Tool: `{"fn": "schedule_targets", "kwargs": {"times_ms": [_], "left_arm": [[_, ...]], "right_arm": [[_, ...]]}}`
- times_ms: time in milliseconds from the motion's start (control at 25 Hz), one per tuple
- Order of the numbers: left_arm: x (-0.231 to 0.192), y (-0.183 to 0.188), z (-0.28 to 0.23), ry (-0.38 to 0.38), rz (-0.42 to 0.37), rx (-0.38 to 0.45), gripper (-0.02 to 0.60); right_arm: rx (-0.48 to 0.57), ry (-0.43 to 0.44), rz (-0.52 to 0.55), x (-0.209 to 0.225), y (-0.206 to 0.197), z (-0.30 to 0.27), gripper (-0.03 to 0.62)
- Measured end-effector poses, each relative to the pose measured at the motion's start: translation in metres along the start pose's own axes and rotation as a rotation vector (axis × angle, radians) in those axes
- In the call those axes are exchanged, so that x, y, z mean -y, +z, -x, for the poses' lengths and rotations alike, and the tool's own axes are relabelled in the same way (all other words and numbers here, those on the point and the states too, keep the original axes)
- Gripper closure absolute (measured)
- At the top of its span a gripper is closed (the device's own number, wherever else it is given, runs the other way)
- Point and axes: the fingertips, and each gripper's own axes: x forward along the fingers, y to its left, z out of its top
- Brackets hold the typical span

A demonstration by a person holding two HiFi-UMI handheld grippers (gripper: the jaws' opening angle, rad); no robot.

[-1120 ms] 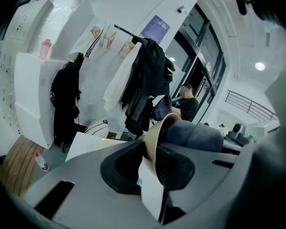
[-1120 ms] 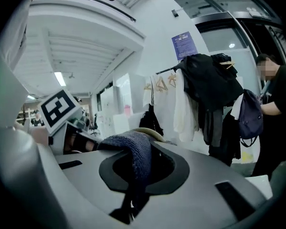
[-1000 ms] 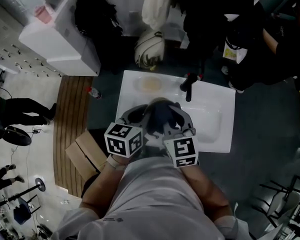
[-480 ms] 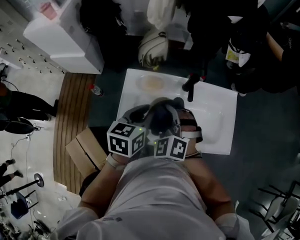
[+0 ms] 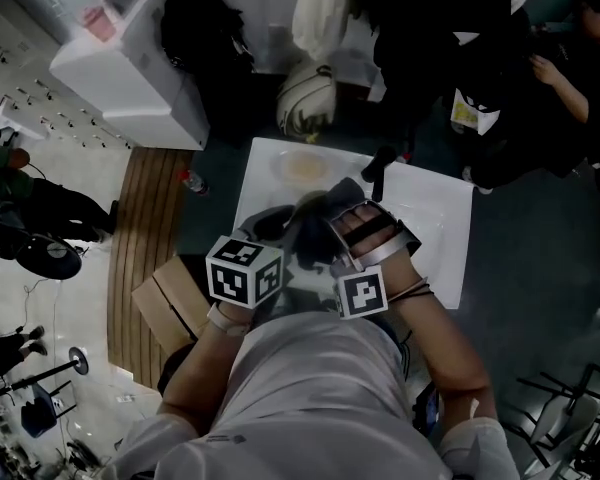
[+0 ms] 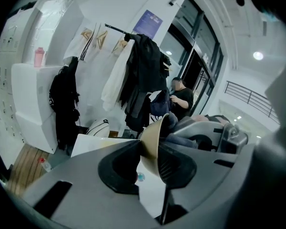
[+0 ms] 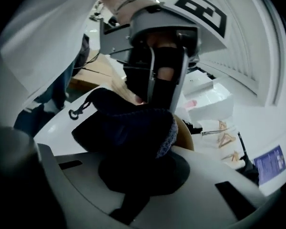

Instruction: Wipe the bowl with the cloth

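The right tool (image 7: pixel 144 173), pinching the dark cloth (image 7: pixel 121 128), has swung forward over the bowl (image 6: pixel 153 136). The left tool (image 6: pixel 150 159) pinches the bowl's rim, so the wiping looks under way.

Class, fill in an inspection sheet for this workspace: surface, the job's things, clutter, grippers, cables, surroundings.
Surface: white table, bare on its right side.
Job's things: tan bowl, gripped at its rim; dark cloth against it.
Clutter: round tan dish and a dark object near the table's far edge; the object cannot be identified.
Grippers: left gripper shut on the bowl; right gripper shut on the cloth.
Cables: nothing seen on the table.
Surroundings: hanging coats, white cabinet, cardboard box, a person standing by.
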Motion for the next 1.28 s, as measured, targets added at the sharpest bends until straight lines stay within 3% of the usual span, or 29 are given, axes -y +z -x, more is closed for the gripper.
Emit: {"fn": "schedule_targets", "kwargs": {"times_ms": [200,320,680,1000,1280], "left_arm": [[0.001,-0.005,-0.001,0.006,-0.045,-0.028,0.505],[0.003,-0.009,-0.002,0.018,-0.062,-0.044,0.505],[0.003,-0.001,0.004,0.062,-0.085,0.005,0.505],[0.004,0.001,0.006,0.035,-0.016,0.047,0.505],[0.009,0.007,0.004,0.028,-0.055,0.079,0.503]], "right_arm": [[0.096,0.087,0.298,-0.026,0.017,0.007,0.557],[0.083,0.088,0.337,-0.028,0.018,0.005,0.557],[-0.030,0.065,-0.083,-0.015,0.011,-0.005,0.557],[-0.125,-0.151,-0.528,0.027,-0.015,-0.001,0.557],[-0.080,-0.264,-0.947,0.038,-0.028,0.006,0.557]]}}
